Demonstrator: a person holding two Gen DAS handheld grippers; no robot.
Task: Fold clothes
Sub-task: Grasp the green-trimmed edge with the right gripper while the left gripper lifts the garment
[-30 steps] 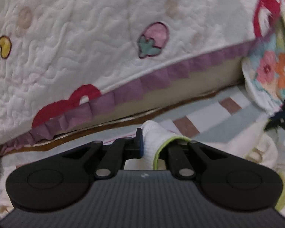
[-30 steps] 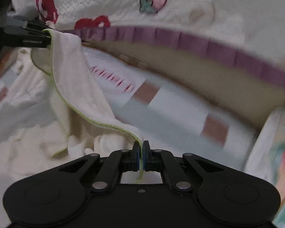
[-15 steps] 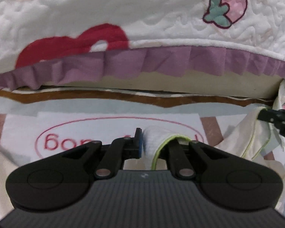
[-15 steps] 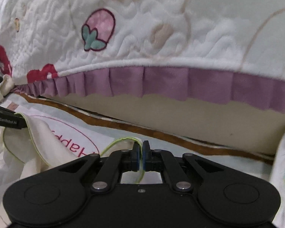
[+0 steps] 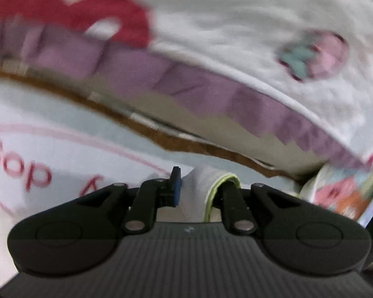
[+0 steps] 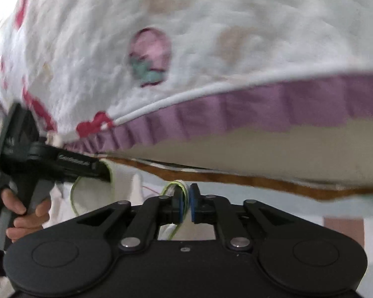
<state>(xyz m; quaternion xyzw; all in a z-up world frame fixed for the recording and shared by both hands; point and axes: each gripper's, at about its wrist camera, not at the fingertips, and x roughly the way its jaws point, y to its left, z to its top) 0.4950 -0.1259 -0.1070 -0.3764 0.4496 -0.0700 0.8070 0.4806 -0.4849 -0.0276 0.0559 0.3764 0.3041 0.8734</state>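
Presently: left gripper [image 5: 199,188] fingers clamp a bunched fold of cream garment [image 5: 199,181]; right gripper [image 6: 185,204] fingers nearly closed, pinching its green-piped hem, beside quilt [image 6: 236,37].

White garment [image 5: 199,188] hides the left claw's [image 5: 199,193] right finger; quilt [image 5: 236,24] blurred

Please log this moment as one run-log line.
step: folding | left gripper: shut on garment | right gripper: shut on garment edge | backdrop: quilt | views: blurred
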